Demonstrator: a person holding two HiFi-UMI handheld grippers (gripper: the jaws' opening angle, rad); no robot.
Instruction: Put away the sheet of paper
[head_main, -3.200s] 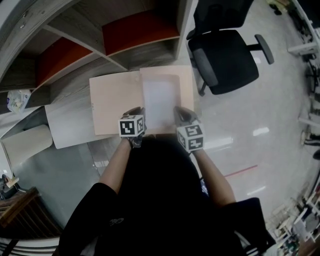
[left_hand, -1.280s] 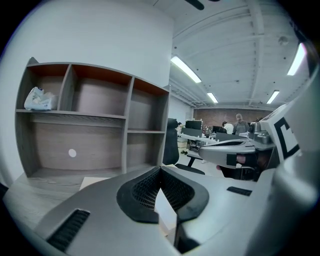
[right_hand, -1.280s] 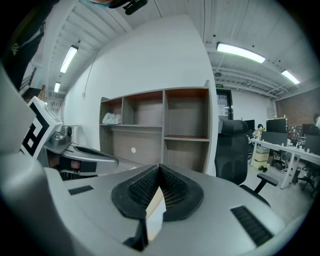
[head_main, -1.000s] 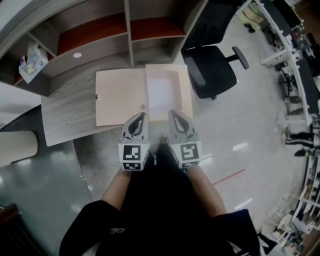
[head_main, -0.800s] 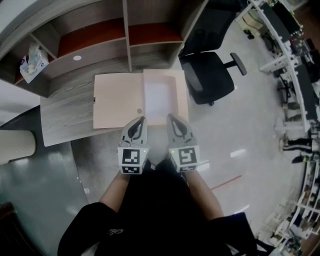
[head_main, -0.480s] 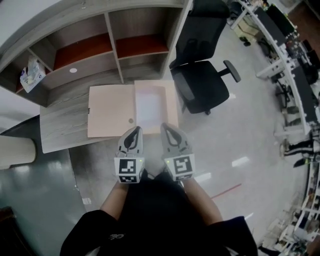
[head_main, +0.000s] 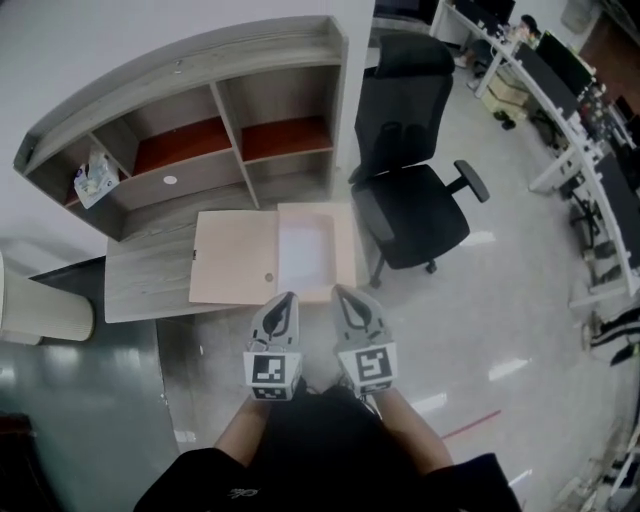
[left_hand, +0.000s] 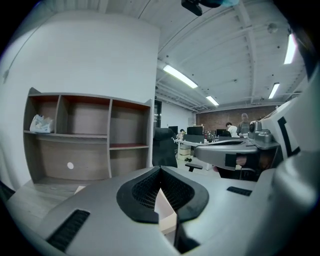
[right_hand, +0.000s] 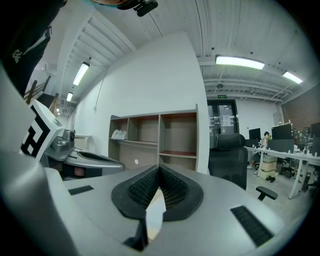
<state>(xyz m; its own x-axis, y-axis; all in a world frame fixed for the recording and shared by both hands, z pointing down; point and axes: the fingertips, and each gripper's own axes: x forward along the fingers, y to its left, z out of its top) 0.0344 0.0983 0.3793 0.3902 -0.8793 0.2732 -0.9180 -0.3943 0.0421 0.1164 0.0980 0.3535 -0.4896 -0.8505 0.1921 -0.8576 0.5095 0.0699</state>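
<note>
An open beige file box (head_main: 232, 258) lies on the grey wooden desk (head_main: 140, 285), its lid folded out to the left. The white sheet of paper (head_main: 306, 251) rests flat in the box's right half. Both grippers hover over the floor in front of the desk, short of the box's near edge and touching nothing. My left gripper (head_main: 287, 297) is shut and empty, its jaws meeting at the tip (left_hand: 160, 169). My right gripper (head_main: 339, 291) is likewise shut with nothing in it (right_hand: 159, 168). Through each jaw gap a pale strip of the box shows.
A shelf unit (head_main: 200, 120) stands at the back of the desk, with a tissue pack (head_main: 95, 178) in its left bay. A black office chair (head_main: 415, 205) is right of the desk. A white rounded object (head_main: 40, 312) is at the left; office desks (head_main: 560, 90) run along the far right.
Both grippers have pulled back from the box's near edge toward the person and risen. The sheet stays in the box. The head view now takes in more of the shelf and room.
</note>
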